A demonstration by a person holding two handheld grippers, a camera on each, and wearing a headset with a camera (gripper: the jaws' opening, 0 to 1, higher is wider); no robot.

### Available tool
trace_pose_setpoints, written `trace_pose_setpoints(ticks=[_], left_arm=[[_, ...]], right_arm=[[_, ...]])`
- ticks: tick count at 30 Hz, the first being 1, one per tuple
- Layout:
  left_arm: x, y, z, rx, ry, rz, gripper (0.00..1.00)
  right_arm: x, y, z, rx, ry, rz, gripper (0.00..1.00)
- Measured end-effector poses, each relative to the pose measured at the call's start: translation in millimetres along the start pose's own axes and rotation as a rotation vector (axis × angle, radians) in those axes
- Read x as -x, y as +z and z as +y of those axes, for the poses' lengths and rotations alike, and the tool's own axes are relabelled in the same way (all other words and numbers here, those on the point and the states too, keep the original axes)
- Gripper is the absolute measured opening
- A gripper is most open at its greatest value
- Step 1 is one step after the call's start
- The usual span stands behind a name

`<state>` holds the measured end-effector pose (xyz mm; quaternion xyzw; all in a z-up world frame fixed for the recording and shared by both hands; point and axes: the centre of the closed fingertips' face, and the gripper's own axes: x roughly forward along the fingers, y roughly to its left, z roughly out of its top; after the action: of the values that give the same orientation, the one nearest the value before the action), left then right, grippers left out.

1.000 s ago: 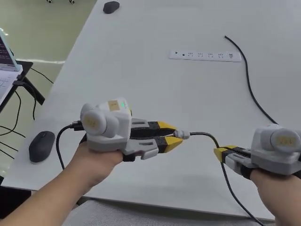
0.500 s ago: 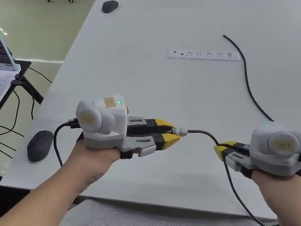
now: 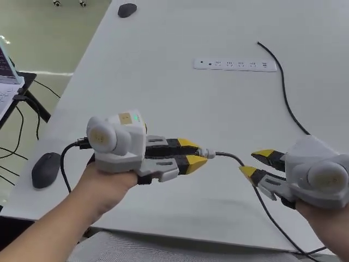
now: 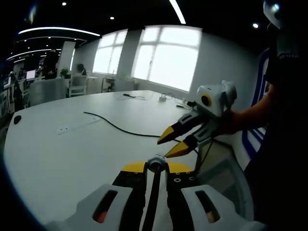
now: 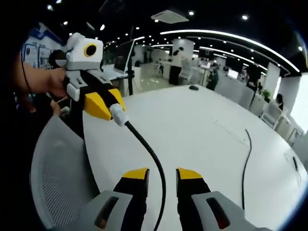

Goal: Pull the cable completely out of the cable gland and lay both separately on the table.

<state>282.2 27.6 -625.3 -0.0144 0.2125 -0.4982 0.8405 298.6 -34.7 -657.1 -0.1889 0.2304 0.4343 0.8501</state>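
So, the cable gland (image 3: 206, 154) is clamped right at the tip of the left tongs (image 3: 197, 156). They are closed on it and held in the air just above the near edge of the worktop (image 3: 163, 93). In the left gripper view the gland (image 4: 156, 162) is seen nipped between the two yellow tips, with a dark line running back down the slot between the jaws.

The gland is not yet parted from the black cable (image 3: 235, 158). The cable is seen coming straight out of the gland toward the right, then drooping and dropping past the worktop's near edge.

The right tongs (image 3: 256, 162) are held open, pretty clearly: the yellow tips are spread and the cable is passed between them without being pinched. In the right gripper view a gap is left on both sides of it. Gland and cable are both carried up in the air, neither laid on the worktop.

Further back, a white power strip (image 3: 234, 65) is laid toward the far side. A second black cable (image 3: 286, 98) is trailed from beside the strip's right end toward the near right. A dark mouse (image 3: 127, 9) is parked by the far-left edge, and a second mouse (image 3: 45, 169) sits close to the near-left corner.
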Motion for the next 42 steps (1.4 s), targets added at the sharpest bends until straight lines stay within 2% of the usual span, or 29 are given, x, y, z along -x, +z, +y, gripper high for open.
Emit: trace_pose_setpoints(ticks=[4,6,8,12,20,24,30,39,42], left_arm=[[-0.1,-0.6,-1.2,0.002,0.001,-0.001,0.15],[-0.3,-1.5,-2.5,0.001,0.001,0.001,0.15],[-0.1,-1.5,-3.1,0.001,0.0,0.001,0.15],[0.2,-1.4,-2.6,0.002,0.002,0.0,0.15],[-0.1,-1.3,-3.0,0.004,0.0,0.0,0.15],[-1.1,-1.7,-4.0,0.002,-0.003,0.0,0.15],[-1.9,-2.5,-4.2,-0.007,-0.007,0.005,0.15],[-1.6,1.3,-2.3,-0.006,-0.005,-0.007,0.15],[-1.2,3.8,-2.2,-0.002,-0.006,-0.016,0.15]], right_arm=[[-5.4,21.4,15.9,0.099,0.042,-0.031,0.19],[-8.0,26.6,22.0,0.144,0.056,-0.038,0.17],[-12.2,26.5,28.3,0.196,0.071,-0.022,0.16],[-18.4,27.2,33.1,0.196,0.078,-0.013,0.1],[-20.7,32.3,36.2,0.227,0.065,-0.027,0.06],[-20.6,31.0,32.7,0.156,0.069,-0.027,0.03],[-20.5,29.3,32.5,0.124,0.07,-0.033,0.02],[-21.3,21.7,22.0,0.053,0.053,-0.026,0.02],[-20.9,17.1,16.5,-0.029,0.045,-0.023,0.02]])
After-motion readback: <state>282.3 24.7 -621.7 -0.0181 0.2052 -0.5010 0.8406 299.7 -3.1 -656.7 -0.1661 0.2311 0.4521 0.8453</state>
